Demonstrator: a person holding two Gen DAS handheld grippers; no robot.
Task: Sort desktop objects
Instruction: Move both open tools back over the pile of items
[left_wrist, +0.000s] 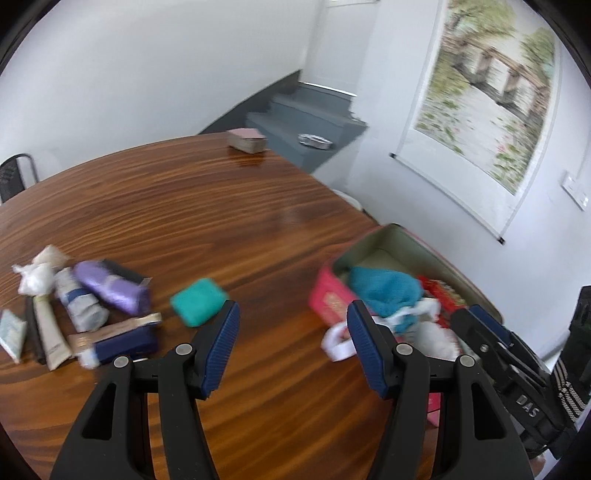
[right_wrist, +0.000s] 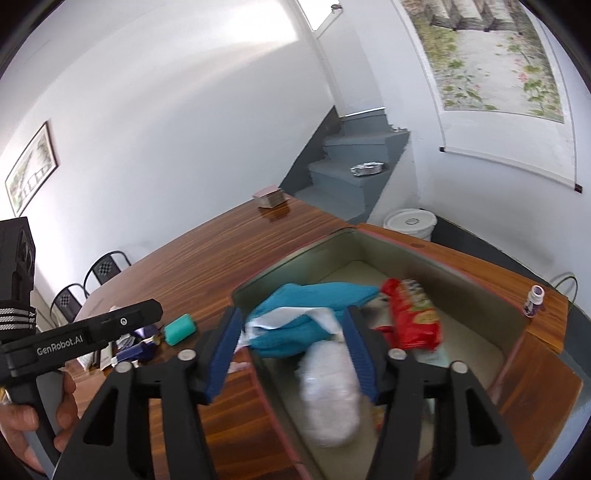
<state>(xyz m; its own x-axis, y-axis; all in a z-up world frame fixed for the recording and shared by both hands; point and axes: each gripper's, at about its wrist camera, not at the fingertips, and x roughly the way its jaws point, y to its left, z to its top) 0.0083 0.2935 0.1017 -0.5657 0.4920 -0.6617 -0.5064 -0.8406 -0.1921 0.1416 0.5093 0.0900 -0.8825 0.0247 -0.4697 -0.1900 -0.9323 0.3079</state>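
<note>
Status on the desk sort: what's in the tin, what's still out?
Done: the red tin holds a teal cloth, a red snack pack and a white packet. In hand: nothing; left gripper and right gripper are open. Left: teal sponge, purple packet, tubes, navy box on the table.

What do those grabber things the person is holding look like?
Each is black plastic. The left gripper and the right gripper both have two forked black arms with round silver screws and ribbed blue pads. White lettering sits on their sides. A black strap with white stripes hangs by the right one.
</note>
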